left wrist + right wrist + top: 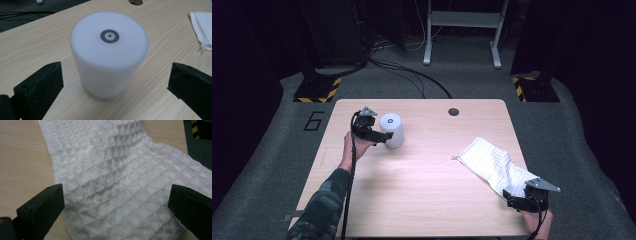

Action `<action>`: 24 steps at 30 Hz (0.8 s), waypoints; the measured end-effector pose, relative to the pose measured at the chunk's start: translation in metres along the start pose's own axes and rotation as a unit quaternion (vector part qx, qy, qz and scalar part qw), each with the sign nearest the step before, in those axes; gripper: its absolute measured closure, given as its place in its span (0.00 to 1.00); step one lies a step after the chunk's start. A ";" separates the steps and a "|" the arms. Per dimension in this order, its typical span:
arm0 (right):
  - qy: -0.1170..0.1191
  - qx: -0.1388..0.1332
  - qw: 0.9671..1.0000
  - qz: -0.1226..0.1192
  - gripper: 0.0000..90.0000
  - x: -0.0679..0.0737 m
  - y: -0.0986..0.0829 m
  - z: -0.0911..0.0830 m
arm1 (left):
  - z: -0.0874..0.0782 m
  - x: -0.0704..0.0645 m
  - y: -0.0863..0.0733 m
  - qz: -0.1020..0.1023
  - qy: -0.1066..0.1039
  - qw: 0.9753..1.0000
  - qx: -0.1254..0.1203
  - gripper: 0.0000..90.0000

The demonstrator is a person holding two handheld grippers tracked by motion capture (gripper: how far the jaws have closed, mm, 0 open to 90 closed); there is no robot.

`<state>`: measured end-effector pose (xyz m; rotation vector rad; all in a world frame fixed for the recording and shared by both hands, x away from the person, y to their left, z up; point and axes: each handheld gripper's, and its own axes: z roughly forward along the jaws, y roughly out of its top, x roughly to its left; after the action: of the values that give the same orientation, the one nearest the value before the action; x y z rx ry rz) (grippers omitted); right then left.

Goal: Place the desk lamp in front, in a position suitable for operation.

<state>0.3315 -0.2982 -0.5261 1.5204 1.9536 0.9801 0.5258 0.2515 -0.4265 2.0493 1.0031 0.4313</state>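
White cylinder (392, 129) stands upright on the pale wooden table (422, 175), toward the left part of the far edge, with a small dark ring mark in the middle of its flat top. The left gripper (379, 136) sits just beside it on its left; in the left gripper view the cylinder (109, 56) stands between the two black jaws, which are spread wide and clear of its sides. A dark round hole (453, 111) is cut into the table near the middle of the far edge. Toward the right edge lies a crumpled white waffle-weave cloth (489, 162), running down to the near right corner, where the right gripper (514, 200) rests at its near end; in the right gripper view the cloth (120, 182) spreads between released jaws set wide apart. The table stands on grey carpeted floor (272, 150), where a dark figure "6" (314, 120) is marked off the far left corner. Black bases edged with yellow-and-black hazard stripes (317, 92) stand at the far left and far right, black cables (412, 75) trail across the floor, and a grey metal frame (462, 30) stands at the back of the dark room.
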 end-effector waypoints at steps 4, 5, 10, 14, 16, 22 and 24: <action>0.000 0.002 1.000 -0.004 0.01 -0.001 0.000 0.000 | 0.010 -0.002 0.005 0.005 0.006 1.000 0.001 0.00; 0.001 0.003 1.000 -0.003 0.01 -0.001 0.000 0.000 | 0.011 -0.001 0.007 0.002 0.003 1.000 0.000 0.00; 0.000 0.005 1.000 -0.001 0.01 0.000 0.000 0.001 | 0.022 0.000 0.013 0.000 0.003 1.000 0.007 0.00; 0.002 0.005 1.000 -0.002 0.01 -0.001 0.000 0.001 | 0.028 0.002 0.017 -0.004 0.005 1.000 0.011 0.00; 0.001 0.005 1.000 -0.002 0.02 -0.001 0.000 0.001 | 0.032 0.002 0.018 -0.008 0.005 1.000 0.011 0.02; -0.001 0.003 1.000 -0.002 0.02 0.000 0.000 0.001 | 0.043 0.003 0.014 -0.014 0.014 1.000 0.021 0.07; 0.001 0.005 1.000 -0.002 0.02 -0.001 0.000 0.001 | 0.044 0.003 0.013 -0.017 0.012 1.000 0.018 0.08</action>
<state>0.3327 -0.2985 -0.5265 1.5210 1.9663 0.9719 0.5606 0.2268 -0.4445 2.0606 1.0665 0.4245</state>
